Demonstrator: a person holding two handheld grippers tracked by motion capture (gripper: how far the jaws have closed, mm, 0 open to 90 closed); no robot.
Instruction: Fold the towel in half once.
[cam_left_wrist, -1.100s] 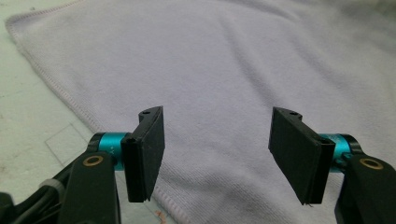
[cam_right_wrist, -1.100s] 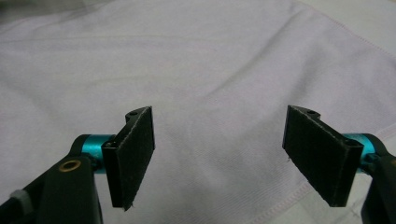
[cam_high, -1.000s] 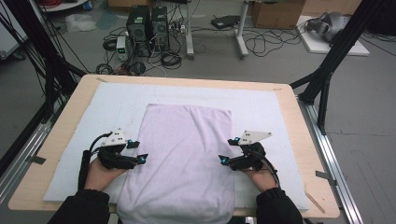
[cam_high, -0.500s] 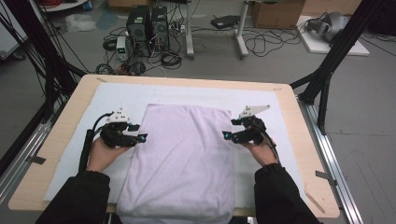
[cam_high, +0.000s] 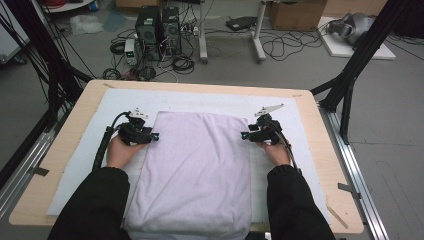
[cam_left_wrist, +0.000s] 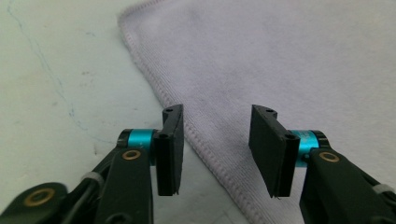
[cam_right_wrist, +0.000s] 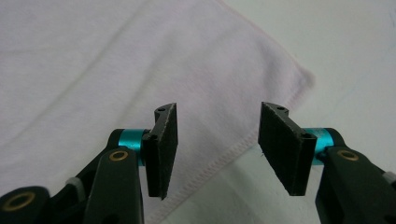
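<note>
Pale lilac towel (cam_high: 197, 170) flat on the white mat (cam_high: 90, 150), long axis running away from the person, near end hanging off the table edge. Left gripper (cam_high: 150, 136) and right gripper (cam_high: 247, 135) both spread wide, empty, each straddling a side hem just short of a far corner. Equally near; likely next: pinching both hems together.

One pale lilac towel (cam_high: 195, 170) is lying on one white mat (cam_high: 90, 150) covering one wooden table (cam_high: 325, 165), two grippers (jaws parted) flanking it.
</note>
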